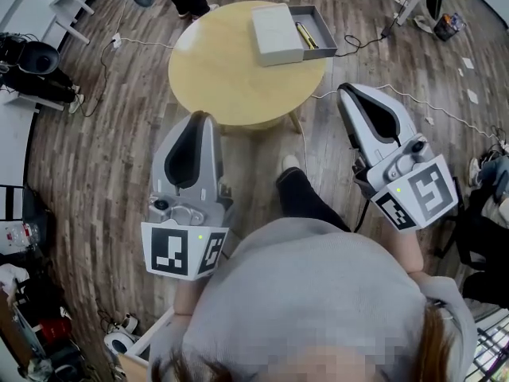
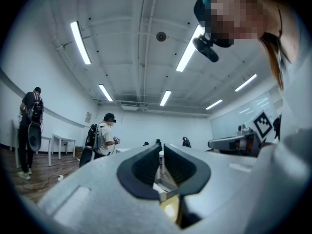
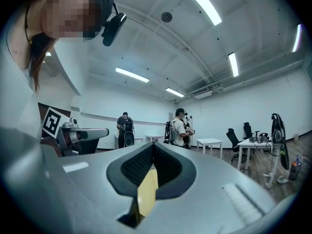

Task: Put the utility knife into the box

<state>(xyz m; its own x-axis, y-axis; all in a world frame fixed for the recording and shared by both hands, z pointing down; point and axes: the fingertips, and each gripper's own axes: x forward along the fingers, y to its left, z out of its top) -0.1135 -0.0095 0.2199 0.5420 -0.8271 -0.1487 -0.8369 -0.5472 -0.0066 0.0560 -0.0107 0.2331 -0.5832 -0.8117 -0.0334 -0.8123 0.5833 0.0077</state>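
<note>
utility knife (image 1: pixel 305 36): i see it as a thin yellowish bar lying inside the open grey box (image 1: pixel 326 35), near the upper right of the head view. the box sits on the far right part of the round wooden table (image 1: pixel 231 78). a pale lid (image 1: pixel 277 33) lies flat on the table, touching the box's left side.

both grippers are off the table, low in the frame and close to my body. the left gripper (image 1: pixel 201 118) is at lower centre-left, its tip just short of the table's near edge. in the left gripper view its jaws (image 2: pixel 161 150) stand a narrow gap apart with nothing gripped; through the gap i make out the table and a corner of the box beyond.

the right gripper (image 1: pixel 347 91) is at the right, beside the table's edge and well apart from the box. in the right gripper view its jaws (image 3: pixel 152 146) meet at the tips and hold nothing; only a strip of the tabletop shows behind them.

two people (image 3: pixel 178 126) with backpacks stand farther back in the room.
</note>
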